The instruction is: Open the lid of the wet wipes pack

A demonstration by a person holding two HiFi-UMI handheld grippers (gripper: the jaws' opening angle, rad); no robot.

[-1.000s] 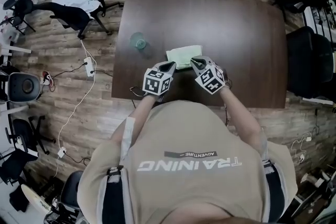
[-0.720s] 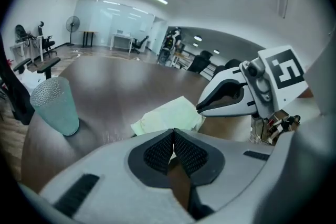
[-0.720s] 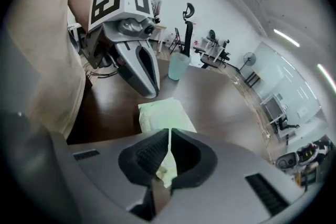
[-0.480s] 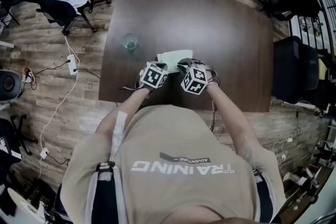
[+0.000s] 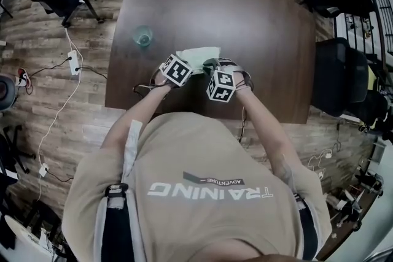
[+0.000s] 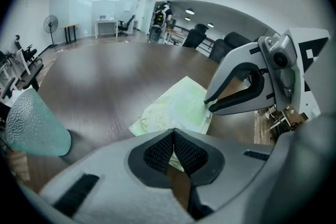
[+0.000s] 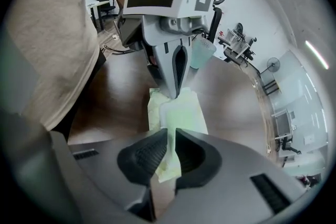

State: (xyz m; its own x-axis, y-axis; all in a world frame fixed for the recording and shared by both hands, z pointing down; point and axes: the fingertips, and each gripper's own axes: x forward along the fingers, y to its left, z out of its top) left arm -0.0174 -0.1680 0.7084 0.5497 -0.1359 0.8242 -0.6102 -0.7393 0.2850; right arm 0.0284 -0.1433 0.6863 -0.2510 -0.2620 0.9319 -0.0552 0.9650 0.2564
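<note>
two left gripper (image 6: pixel 174 134) fingers (image 6: pixel 157 153) touching, unseen overhead

- One wet wipes pack (image 5: pixel 199 56) out there!
- One green tumbler (image 5: pixel 142 37).
- Two claws in play: left claw (image 5: pixel 189 64), right claw (image 5: pixel 210 64).
- One table (image 5: pixel 258 27).

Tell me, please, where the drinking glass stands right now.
In the head view the glass stands on the table, just left of the wet wipes pack and apart from it.
</note>
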